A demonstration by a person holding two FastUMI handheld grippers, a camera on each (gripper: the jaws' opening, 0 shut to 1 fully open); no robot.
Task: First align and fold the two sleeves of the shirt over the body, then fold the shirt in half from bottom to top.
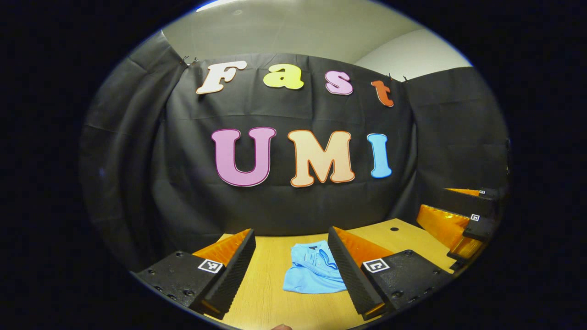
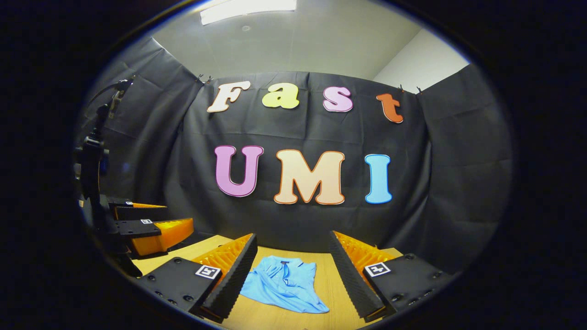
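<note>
The shirt (image 1: pixel 314 270), light blue w/ a collar, lies on the wooden table (image 1: pixel 266 293) as a compact bundle, collar end toward the booth's back wall, hem end toward the cameras; it looks already folded up small, sleeves not sticking out, tho whether the folds are neat can't be told from here. Left gripper (image 1: pixel 293 270) hovers above and on the near side of the shirt, fingers spread wide w/ nothing between them; seen thru the gap, the shirt sits toward its right finger. Right gripper (image 2: pixel 293 275) likewise hangs near side of the shirt, fingers wide apart, empty; the shirt shows between them, nearer its left finger. Neither touches the fabric. In the left gripper view the right gripper also shows far to the right of the shirt. Judgement: thin knit cloth, so light, soft, floppy, no stiffness; it'll sag and drag rather than hold shape, and layers may slip over each other. Best hold prob. at hem corners or a folded edge, pinching all layers together, one gripper per corner.
</note>
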